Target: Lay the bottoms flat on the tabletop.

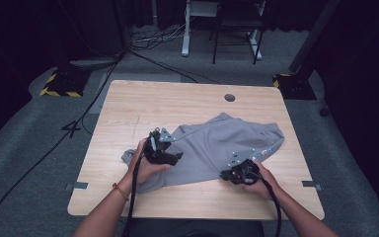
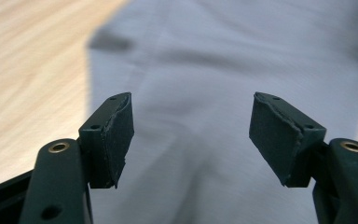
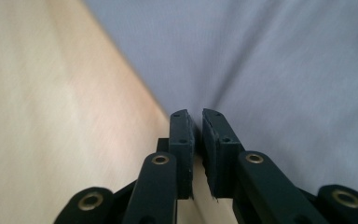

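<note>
A grey garment lies spread and rumpled on the wooden table, with a small coloured label near its right end. My left gripper hovers over the garment's left part. In the left gripper view it is open, with grey cloth below the gap and nothing between the pads. My right gripper sits at the garment's near edge. In the right gripper view it is shut on that edge, and creases in the cloth run toward the jaws.
A round cable hole sits near the table's far edge. Bare wood lies beside the cloth's edge. On the floor are black cables, a yellow-and-black stand base at far left and white desk legs behind.
</note>
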